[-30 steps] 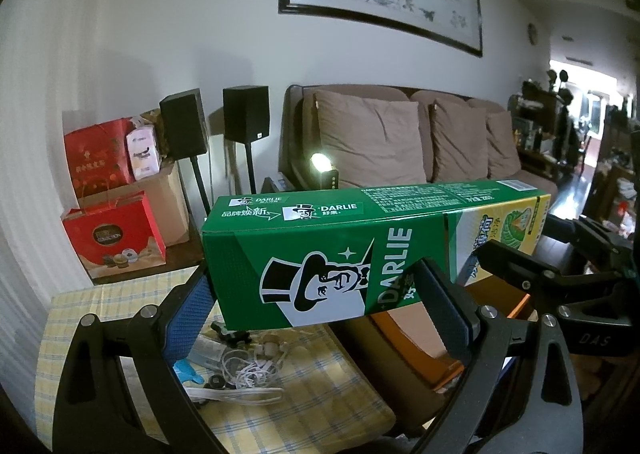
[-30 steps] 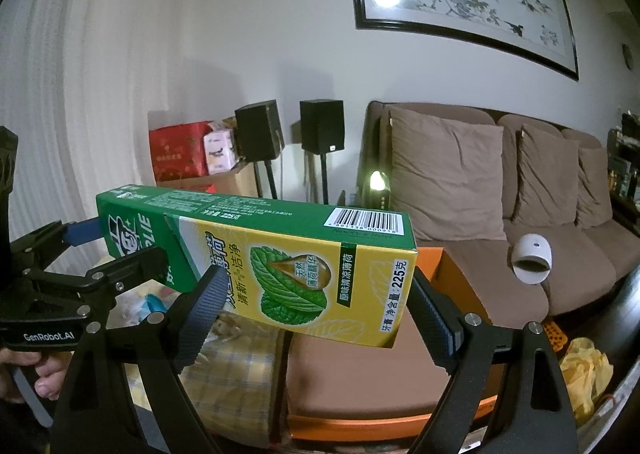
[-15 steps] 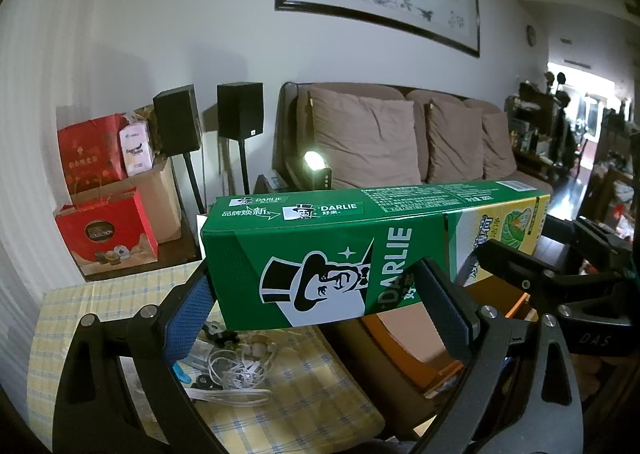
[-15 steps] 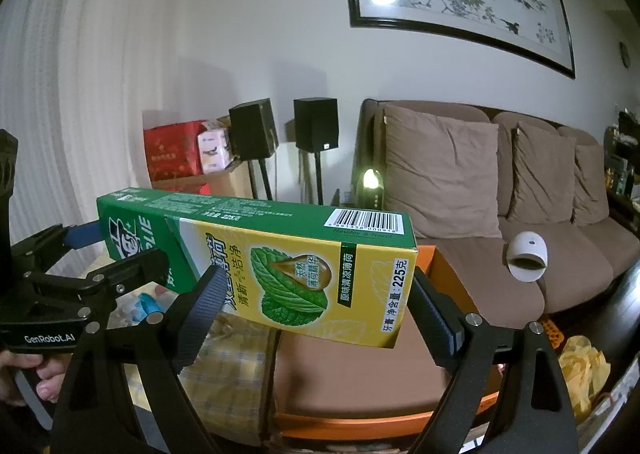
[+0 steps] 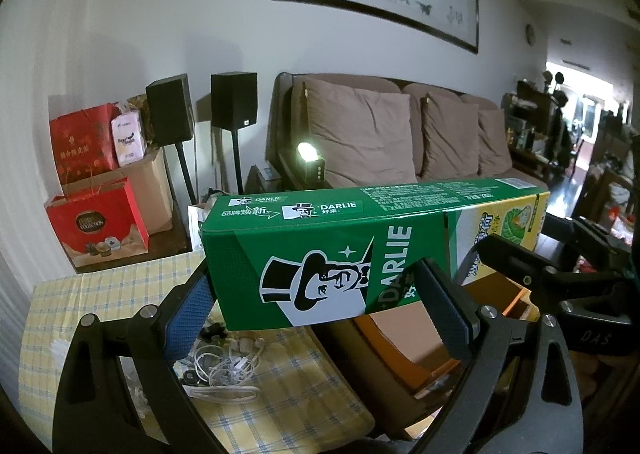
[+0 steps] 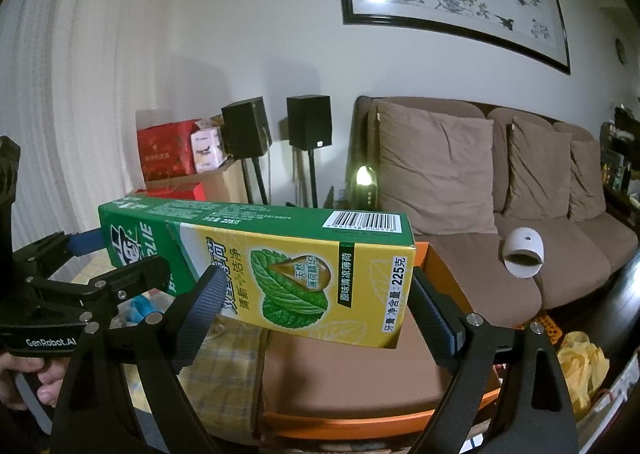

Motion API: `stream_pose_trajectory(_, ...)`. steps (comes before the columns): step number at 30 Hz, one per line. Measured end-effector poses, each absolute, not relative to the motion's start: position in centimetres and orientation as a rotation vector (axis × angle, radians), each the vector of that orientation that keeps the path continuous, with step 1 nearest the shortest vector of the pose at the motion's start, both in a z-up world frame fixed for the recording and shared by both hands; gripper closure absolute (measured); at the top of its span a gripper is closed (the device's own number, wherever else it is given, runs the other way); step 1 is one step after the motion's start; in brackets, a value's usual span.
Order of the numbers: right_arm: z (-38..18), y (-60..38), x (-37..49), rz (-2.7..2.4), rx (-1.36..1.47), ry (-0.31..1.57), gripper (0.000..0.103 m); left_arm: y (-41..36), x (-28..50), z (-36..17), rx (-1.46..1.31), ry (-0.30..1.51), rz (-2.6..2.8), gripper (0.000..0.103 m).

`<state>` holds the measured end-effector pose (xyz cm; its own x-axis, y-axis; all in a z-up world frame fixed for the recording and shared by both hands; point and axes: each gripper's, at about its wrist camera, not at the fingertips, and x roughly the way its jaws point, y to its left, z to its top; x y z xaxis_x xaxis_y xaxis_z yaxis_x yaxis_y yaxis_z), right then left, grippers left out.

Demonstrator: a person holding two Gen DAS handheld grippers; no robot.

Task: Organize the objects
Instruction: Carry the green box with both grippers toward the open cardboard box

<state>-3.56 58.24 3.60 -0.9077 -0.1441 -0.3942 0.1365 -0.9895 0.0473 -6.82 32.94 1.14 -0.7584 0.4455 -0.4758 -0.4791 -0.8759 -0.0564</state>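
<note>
Little differs from a second ago: the toothpaste box (image 5: 372,250) sits between the same pads in both views, and only the background has slid a touch, the red gift bags and speakers lying slightly further left in the left wrist view than before.

The left tongs (image 5: 316,310) stand wide, their blue-faced left pad against the green end of the box and the right pad (image 5: 444,310) across its front face near the DARLIE lettering; they grip the box by its green end. The right tongs (image 6: 316,310) are spread nearly as wide as they go, with one pad (image 6: 204,306) lying over the yellow front face and the other at the box's yellow end by the "225" print; whether they press or merely flank the box I cannot tell for sure, though both pads look in contact.

The box is held level in the air, long side across, spanning from one pair of tongs to the other. Below it lie the counter (image 5: 100,286) with its yellow checked cloth and tangled white cables (image 5: 224,362), and an orange-rimmed tray (image 6: 360,414). A brown sofa (image 6: 520,213) stands behind.
</note>
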Motion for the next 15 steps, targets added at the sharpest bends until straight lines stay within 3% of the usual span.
stream_pose_trajectory(15, 3.49, 58.46, -3.70, -2.949, 0.623, -0.028, 0.011, 33.82, -6.81, 1.24, -0.671, 0.118, 2.551, 0.007)
